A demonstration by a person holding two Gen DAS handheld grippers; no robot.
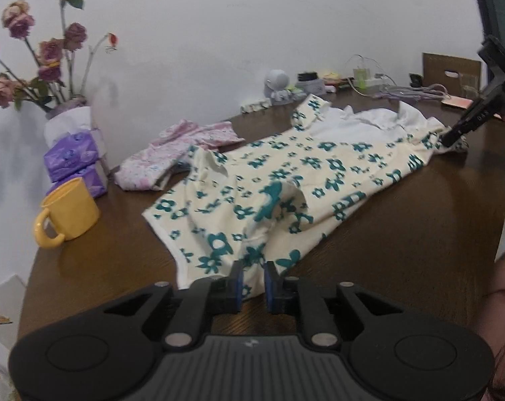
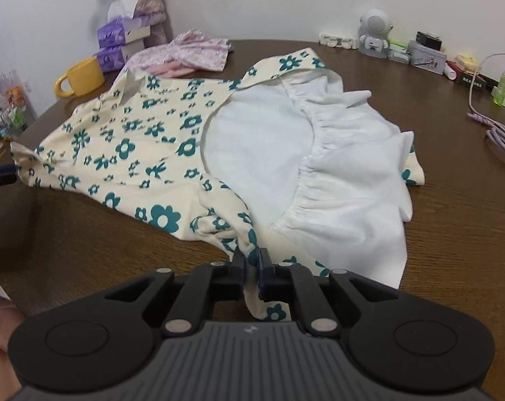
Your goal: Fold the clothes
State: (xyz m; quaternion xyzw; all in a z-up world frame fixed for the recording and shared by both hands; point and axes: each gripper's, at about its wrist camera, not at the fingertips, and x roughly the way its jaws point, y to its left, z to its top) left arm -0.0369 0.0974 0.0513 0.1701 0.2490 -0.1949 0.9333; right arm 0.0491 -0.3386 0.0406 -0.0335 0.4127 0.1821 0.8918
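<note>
Nearest the lens in the left wrist view, the left gripper [image 1: 252, 279] has its fingers [image 1: 236, 275] drawn close on the near hem of the floral garment [image 1: 286, 173], a bunch of cream cloth with teal flowers pinched between the blue pads. From there the garment stretches away across the dark wooden counter [image 1: 402, 234], raised in a soft fold just beyond the fingertips. At its far right end the right gripper [image 1: 451, 138] shows as a black arm reaching down to the cloth.

Seen from the right wrist, the right gripper [image 2: 251, 264] is likewise nearly closed, its fingers [image 2: 265, 269] clamped on a twisted corner of the floral garment [image 2: 135, 140], with a tail of the cloth hanging down between them. The garment's white frilled lining [image 2: 319, 167] lies turned out on the right, the printed side spreading to the left. It lies on the middle of the counter [image 2: 469, 234], held at its two ends.

On the far left of the counter stand a yellow mug [image 1: 68, 214], purple tissue packs [image 1: 73, 158] and a vase of dried roses [image 1: 35, 53]. A pink patterned garment [image 1: 175, 153] lies crumpled just beyond the floral one. Along the far edge sit a small white astronaut figure [image 2: 374, 33], little boxes and some cables [image 2: 499, 140].
</note>
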